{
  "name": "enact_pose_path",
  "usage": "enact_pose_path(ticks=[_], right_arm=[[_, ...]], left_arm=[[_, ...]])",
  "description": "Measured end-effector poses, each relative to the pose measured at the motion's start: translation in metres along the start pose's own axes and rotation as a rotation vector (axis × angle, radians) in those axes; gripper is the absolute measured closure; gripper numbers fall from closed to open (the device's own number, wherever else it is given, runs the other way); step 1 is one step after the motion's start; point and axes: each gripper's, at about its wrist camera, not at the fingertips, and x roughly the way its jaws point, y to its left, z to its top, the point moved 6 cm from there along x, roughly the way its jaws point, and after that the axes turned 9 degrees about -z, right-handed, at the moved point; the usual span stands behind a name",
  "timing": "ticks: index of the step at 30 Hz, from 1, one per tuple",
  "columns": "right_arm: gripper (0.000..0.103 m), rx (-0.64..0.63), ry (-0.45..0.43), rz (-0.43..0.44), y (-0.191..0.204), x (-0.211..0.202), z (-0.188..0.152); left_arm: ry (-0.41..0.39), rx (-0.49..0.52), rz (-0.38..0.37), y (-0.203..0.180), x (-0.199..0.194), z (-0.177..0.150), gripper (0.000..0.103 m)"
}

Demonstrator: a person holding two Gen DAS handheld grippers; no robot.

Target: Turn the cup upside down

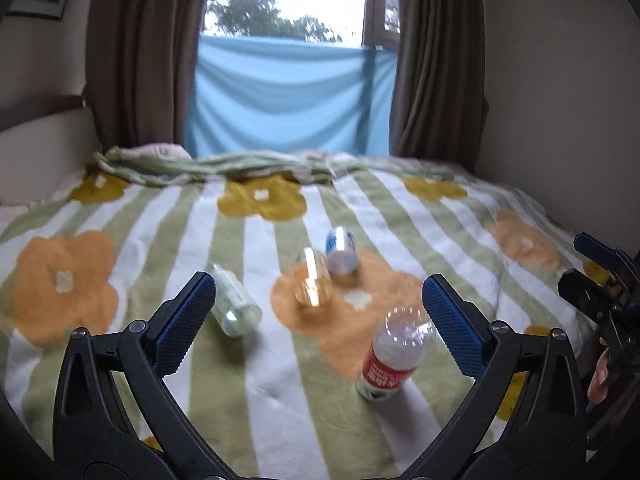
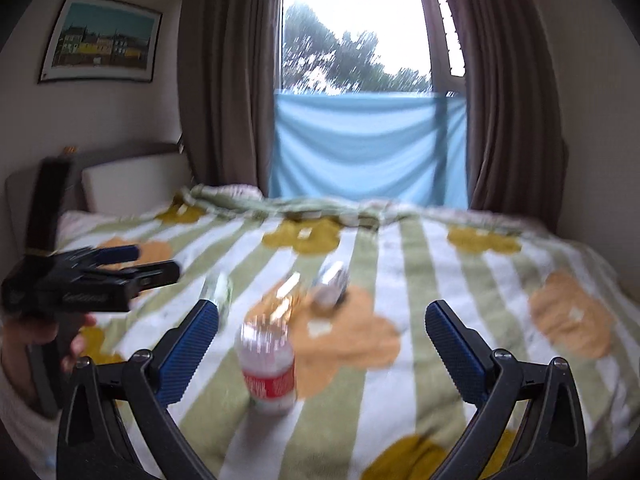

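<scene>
Several clear containers lie on their sides on the flowered bedspread [image 1: 120,240]. A plain clear cup [image 1: 234,306] lies nearest my left finger. An amber-tinted one [image 1: 313,282] and a blue-labelled one [image 1: 341,251] lie in the middle. A red-labelled bottle [image 1: 390,362] lies closest. My left gripper [image 1: 318,326] is open and empty above them. My right gripper [image 2: 322,354] is open and empty, with the red-labelled bottle [image 2: 269,364] between its fingers but further off. The frames are blurred.
The right gripper's body shows at the right edge of the left wrist view [image 1: 604,288]; the left one shows at the left in the right wrist view [image 2: 88,276]. Rumpled bedding [image 1: 208,164], curtains and a window lie beyond. A headboard [image 2: 132,184] stands left.
</scene>
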Motion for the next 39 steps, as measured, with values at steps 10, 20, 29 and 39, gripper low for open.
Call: enact_pose_path(ticks=[10,20,29,39], right_arm=[[0.000,0.069,-0.104,-0.127,0.015,-0.012,0.043],[0.000,0.053,-0.077,-0.192,0.014,-0.014,0.033],[0.000,0.057,-0.078,-0.192,0.014,-0.016,0.034],[0.000,0.059,-0.077,-0.193,0.015,-0.015,0.034]], left_arm=[[-0.165,0.019,0.131,0.017,-0.060,0.026,0.000],[-0.137,0.007,0.130,0.025,-0.062,0.014,0.000],[-0.133,0.022,0.132,0.019,-0.060,0.010,0.000],[-0.123,0.022,0.130,0.017,-0.054,0.010,0.000]])
